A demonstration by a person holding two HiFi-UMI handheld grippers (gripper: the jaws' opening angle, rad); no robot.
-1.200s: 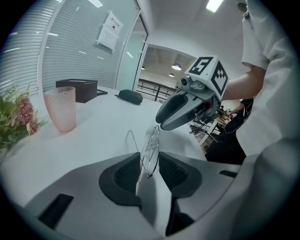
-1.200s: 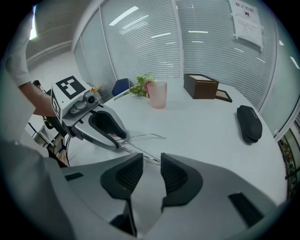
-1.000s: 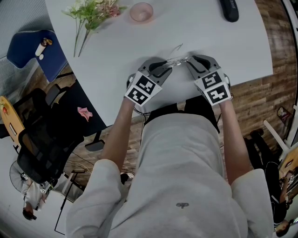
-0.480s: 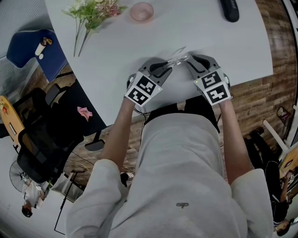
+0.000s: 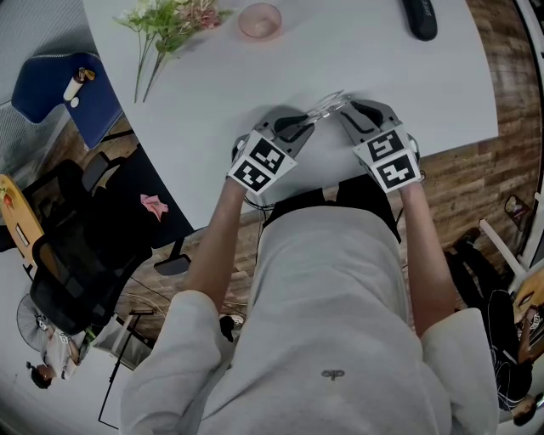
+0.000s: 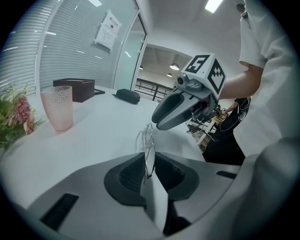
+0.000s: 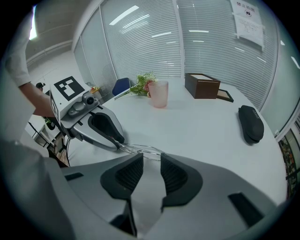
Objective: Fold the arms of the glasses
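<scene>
We hold the glasses (image 5: 327, 106) over the white desk (image 5: 408, 85), near its front edge, between two grippers whose tips meet nose to nose. Our left gripper (image 6: 150, 159), whose jaws have just been closing, pinches one lens edge-on between its dark ribbed pads, with the thin wire rim standing upright in the slot. Our right gripper (image 7: 152, 157) meets the frame from the opposite side. Its jaws are partly spread, with the other end of the glasses clamped across their tips. Both grippers angle down toward the desk. Farther back on the desk stand a pink cup (image 5: 258, 21) and, to its left, a spray of flowers (image 5: 170, 21). A black case (image 5: 418, 17) lies well apart at the far right.
</scene>
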